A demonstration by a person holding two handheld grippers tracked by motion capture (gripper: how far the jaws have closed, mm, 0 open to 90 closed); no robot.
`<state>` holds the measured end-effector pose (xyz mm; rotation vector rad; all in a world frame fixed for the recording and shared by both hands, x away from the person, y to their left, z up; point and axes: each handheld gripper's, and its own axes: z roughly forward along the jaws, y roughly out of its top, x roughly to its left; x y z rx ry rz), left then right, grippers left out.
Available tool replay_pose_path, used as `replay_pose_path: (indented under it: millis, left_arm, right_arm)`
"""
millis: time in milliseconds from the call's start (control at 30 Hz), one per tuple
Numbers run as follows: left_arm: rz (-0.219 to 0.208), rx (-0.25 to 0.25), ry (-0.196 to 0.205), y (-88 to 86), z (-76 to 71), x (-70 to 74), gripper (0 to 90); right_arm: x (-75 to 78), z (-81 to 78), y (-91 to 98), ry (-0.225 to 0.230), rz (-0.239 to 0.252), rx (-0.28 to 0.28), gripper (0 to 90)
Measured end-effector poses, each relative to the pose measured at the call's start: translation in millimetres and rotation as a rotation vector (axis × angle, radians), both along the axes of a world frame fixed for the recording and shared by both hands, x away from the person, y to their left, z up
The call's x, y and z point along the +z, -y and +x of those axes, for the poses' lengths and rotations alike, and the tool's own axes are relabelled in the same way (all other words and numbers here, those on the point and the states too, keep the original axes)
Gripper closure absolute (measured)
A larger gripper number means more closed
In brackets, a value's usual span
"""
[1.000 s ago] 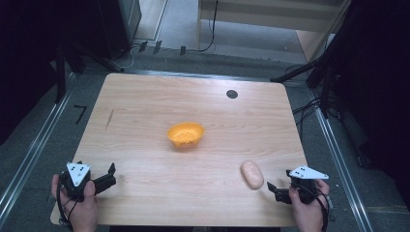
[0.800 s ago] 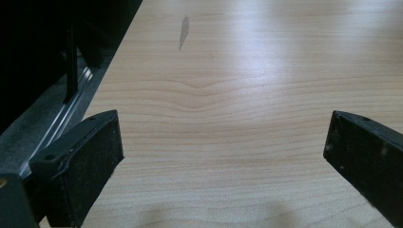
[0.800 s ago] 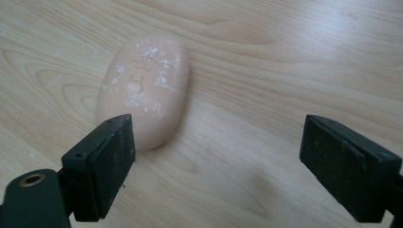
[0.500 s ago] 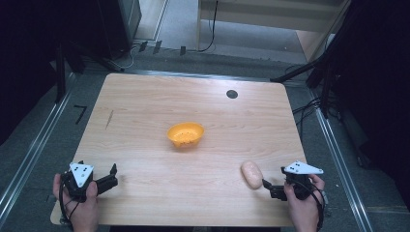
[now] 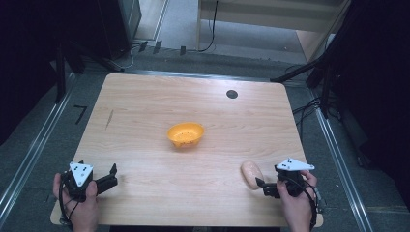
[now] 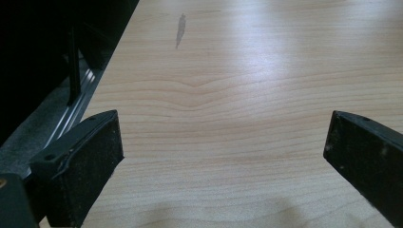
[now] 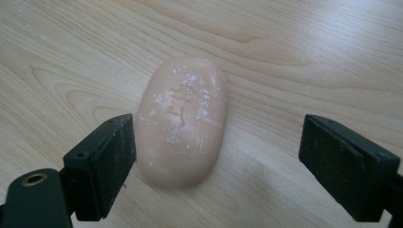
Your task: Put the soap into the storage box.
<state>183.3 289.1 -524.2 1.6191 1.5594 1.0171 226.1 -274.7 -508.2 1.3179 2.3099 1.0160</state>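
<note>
A pale, oval bread roll (image 5: 252, 174) lies flat on the wooden desk (image 5: 145, 121), toward the near right part of it. In the right gripper view the bread roll (image 7: 183, 121) shows a smooth tan crust dusted with white specks, its long axis running away from the camera. The right gripper (image 5: 261, 184), held in the person's right hand (image 5: 296, 202), sits just beside the roll's near end. Its jaws are spread apart: the roll's near end reaches in between them, close against the jaw on the left of that view and well clear of the other, and neither pad is seen to press on it.

Farther out, an orange bowl (image 5: 185, 135) stands near the middle of the desk, well apart from the roll. A small dark round disc (image 5: 232, 94) is set in the desk surface toward the far right.

At the near left corner, the left gripper (image 5: 112, 176) rests low over the desk in the person's left hand (image 5: 82, 200), its jaws wide apart with bare wood between them.
</note>
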Motion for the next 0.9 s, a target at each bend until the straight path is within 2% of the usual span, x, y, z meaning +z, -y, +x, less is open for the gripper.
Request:
replay_pose_path:
  millis: [367, 700, 900]
  left_arm:
    - [0.009, -0.003, -0.009, 0.8, 0.7, 0.0, 0.0]
    - [0.015, -0.002, -0.02, 1.0, 1.4, 0.1, 0.0]
    - [0.013, -0.001, -0.023, 1.1, 2.1, -0.1, 0.0]
  right_arm:
    - [-4.3, 6.6, -12.4, -0.042, -0.015, 0.009, 13.0]
    - [-6.2, 14.9, -25.9, -0.124, -0.039, -0.022, 13.1]
    - [-9.4, 18.1, -32.3, -0.158, -0.057, -0.044, 13.2]
